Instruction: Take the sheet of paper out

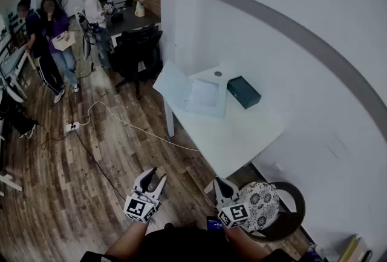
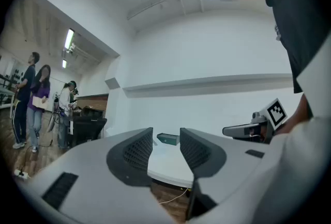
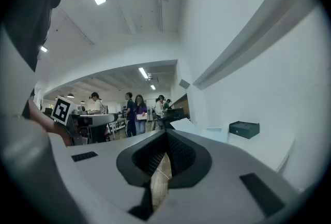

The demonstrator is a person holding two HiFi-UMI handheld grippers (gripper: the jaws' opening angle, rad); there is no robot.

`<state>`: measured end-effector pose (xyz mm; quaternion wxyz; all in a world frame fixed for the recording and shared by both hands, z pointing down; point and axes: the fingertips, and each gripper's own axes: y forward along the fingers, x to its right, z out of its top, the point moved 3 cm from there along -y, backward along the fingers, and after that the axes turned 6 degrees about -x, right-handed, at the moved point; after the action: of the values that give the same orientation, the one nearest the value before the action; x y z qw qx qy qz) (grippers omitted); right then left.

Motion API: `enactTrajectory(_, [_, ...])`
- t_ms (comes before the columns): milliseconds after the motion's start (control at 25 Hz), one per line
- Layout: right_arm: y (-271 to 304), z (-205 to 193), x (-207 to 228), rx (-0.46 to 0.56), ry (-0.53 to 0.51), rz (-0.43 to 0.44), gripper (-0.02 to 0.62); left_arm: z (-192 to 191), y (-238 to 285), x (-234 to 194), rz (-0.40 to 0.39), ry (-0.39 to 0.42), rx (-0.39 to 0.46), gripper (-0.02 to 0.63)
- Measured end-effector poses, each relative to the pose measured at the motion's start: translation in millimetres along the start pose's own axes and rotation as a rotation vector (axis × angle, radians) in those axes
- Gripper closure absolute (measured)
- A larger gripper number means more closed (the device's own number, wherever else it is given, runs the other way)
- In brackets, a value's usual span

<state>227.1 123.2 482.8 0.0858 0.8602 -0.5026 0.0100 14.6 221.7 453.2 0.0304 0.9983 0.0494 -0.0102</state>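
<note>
A pale sheet of paper [image 1: 202, 94] lies in an open white case [image 1: 219, 111] on the white table [image 1: 242, 137]; the case's lid [image 1: 172, 86] leans out to the left. Both grippers hover over the floor, well short of the table's near end. My left gripper [image 1: 155, 177] is open with nothing between its jaws; in the left gripper view [image 2: 166, 137] the table [image 2: 170, 166] shows through the gap. My right gripper [image 1: 219, 183] is shut and empty, its tips meeting in the right gripper view [image 3: 166, 135].
A dark green box [image 1: 243, 92] sits on the table beside the case. A chair with a patterned cushion [image 1: 260, 203] stands at the table's near right. A cable [image 1: 121, 118] and power strip [image 1: 72, 126] lie on the wood floor. Several people [image 1: 57, 43] stand far left.
</note>
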Motion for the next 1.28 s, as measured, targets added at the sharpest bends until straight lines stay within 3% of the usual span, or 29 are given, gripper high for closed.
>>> enactTrajectory(840, [-18, 5, -7, 0.052, 0.011, 0.061, 0.583, -1, -23, 22, 0.024, -0.02, 0.007, 0.46])
enactTrajectory(1280, [-44, -3, 12, 0.063, 0.048, 0.067, 0.584, 0, -17, 48, 0.024, -0.011, -0.003, 0.46])
